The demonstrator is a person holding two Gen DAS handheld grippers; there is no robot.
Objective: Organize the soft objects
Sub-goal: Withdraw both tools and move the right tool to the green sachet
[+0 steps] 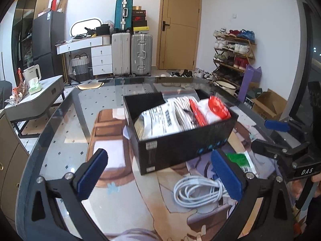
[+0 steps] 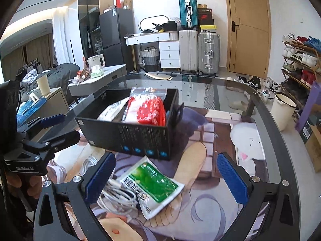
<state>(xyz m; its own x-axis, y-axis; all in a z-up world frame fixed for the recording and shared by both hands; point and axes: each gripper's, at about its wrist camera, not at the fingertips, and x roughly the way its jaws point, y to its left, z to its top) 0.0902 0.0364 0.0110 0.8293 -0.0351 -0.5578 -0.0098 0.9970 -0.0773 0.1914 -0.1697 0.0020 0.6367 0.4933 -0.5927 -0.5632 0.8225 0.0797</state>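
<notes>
In the left wrist view, the left gripper [image 1: 158, 172] is held with fingers spread and nothing between them. A black box [image 1: 180, 140] is seen at 12 o'clock on the glass table [image 1: 66, 124], packed with pouches (one red [image 1: 217, 105]). A white cable [image 1: 197, 190] lies at 3 o'clock, beside the right finger.

In the right wrist view, the right gripper [image 2: 166, 178] is likewise spread and unladen. A green pouch [image 2: 154, 182] is seen between its fingers on the table [image 2: 236, 92], touching the cable [image 2: 118, 198] at 8 o'clock; the box [image 2: 136, 132] stands at 12 o'clock.
</notes>
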